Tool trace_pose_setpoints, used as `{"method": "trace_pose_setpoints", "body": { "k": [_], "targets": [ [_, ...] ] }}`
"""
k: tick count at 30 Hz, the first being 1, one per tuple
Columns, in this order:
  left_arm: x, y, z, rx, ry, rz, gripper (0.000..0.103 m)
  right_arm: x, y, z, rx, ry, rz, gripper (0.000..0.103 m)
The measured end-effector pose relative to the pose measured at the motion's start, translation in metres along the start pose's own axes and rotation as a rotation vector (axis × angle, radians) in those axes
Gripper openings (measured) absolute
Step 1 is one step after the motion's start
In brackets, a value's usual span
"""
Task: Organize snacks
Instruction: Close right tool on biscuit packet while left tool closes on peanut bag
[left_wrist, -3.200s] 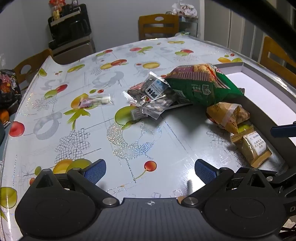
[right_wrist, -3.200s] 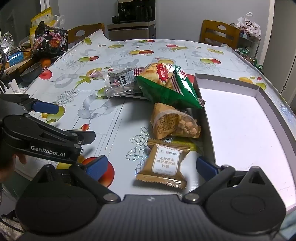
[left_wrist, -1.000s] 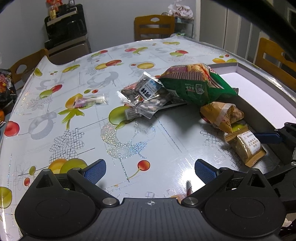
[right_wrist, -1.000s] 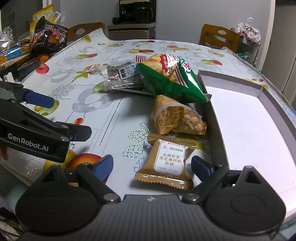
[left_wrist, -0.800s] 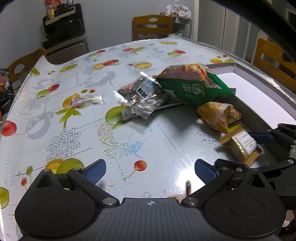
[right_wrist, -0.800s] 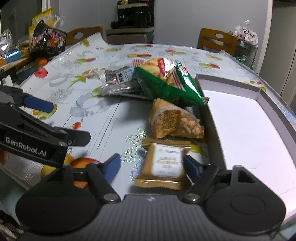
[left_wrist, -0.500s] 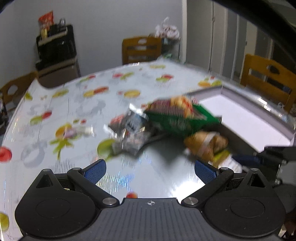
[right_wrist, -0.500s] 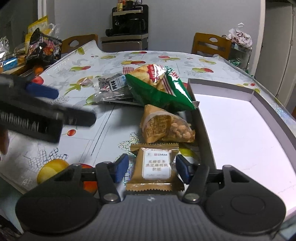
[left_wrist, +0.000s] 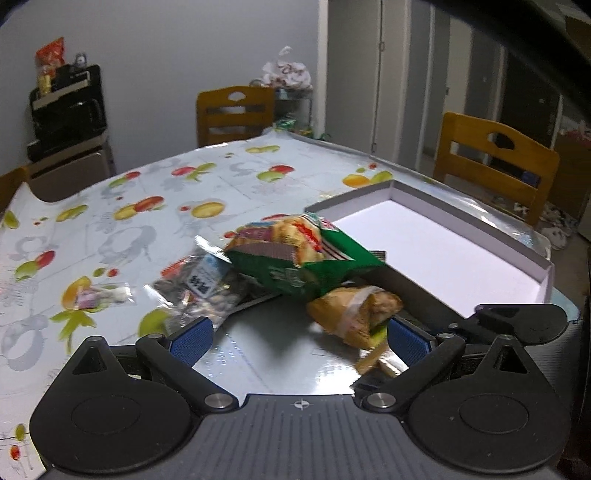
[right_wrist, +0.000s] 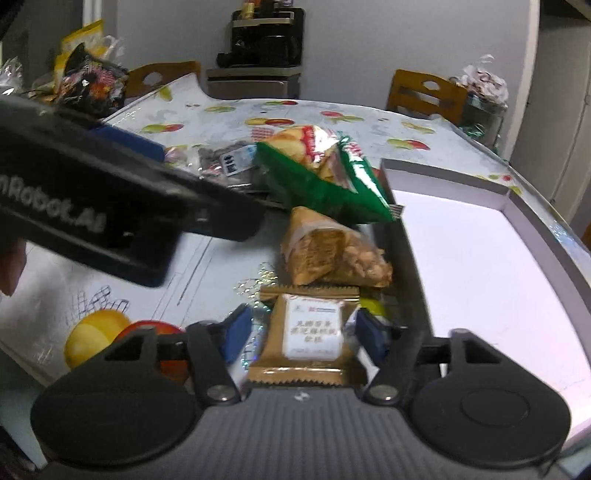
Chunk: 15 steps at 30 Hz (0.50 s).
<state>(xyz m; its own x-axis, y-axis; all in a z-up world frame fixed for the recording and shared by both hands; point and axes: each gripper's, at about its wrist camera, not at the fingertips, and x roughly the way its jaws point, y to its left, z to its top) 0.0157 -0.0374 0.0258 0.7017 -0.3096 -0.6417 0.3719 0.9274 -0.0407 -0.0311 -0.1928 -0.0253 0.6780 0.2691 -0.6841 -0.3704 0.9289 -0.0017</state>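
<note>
Pale lettering on the side of the left claw (right_wrist: 140, 155), seen blurred from the right wrist view, reads "nRobot.AI", its start cut off at the picture's edge. The brown cookie packet (right_wrist: 306, 332) carries a white label with 3 lines of Chinese characters, too blurred to read. The clear nut packet (right_wrist: 229, 162) shows a white tag with dark characters, also illegible. The green chip bag (left_wrist: 295, 258) bears print that cannot be made out.

Flat tan biscuit packet (right_wrist: 309, 339), white label up, beside white box (right_wrist: 480, 258); peanut pouch (right_wrist: 328, 254), green chip bag (right_wrist: 325, 177) beyond.
</note>
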Motion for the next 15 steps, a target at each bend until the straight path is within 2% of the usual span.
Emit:
{"method": "trace_pose_setpoints", "body": {
  "k": [3,5,9,13,15],
  "targets": [
    [0.004,-0.003,-0.002,0.014,0.006,-0.025,0.100,-0.001,-0.004,-0.001,0.012,-0.006,0.001,0.044],
    [0.009,-0.006,-0.003,0.039,0.010,-0.023,0.100,-0.003,-0.009,-0.002,0.026,-0.016,0.020,0.042],
    [0.019,-0.011,-0.003,0.085,-0.002,-0.038,0.100,-0.013,-0.018,-0.005,0.059,-0.037,0.067,0.041],
    [0.025,-0.004,0.002,0.035,-0.005,-0.109,0.103,-0.032,-0.024,-0.007,0.047,-0.074,0.106,0.041],
    [0.029,0.000,0.004,0.011,-0.007,-0.121,0.103,-0.044,-0.028,-0.010,0.043,-0.089,0.113,0.041]
  ]
}}
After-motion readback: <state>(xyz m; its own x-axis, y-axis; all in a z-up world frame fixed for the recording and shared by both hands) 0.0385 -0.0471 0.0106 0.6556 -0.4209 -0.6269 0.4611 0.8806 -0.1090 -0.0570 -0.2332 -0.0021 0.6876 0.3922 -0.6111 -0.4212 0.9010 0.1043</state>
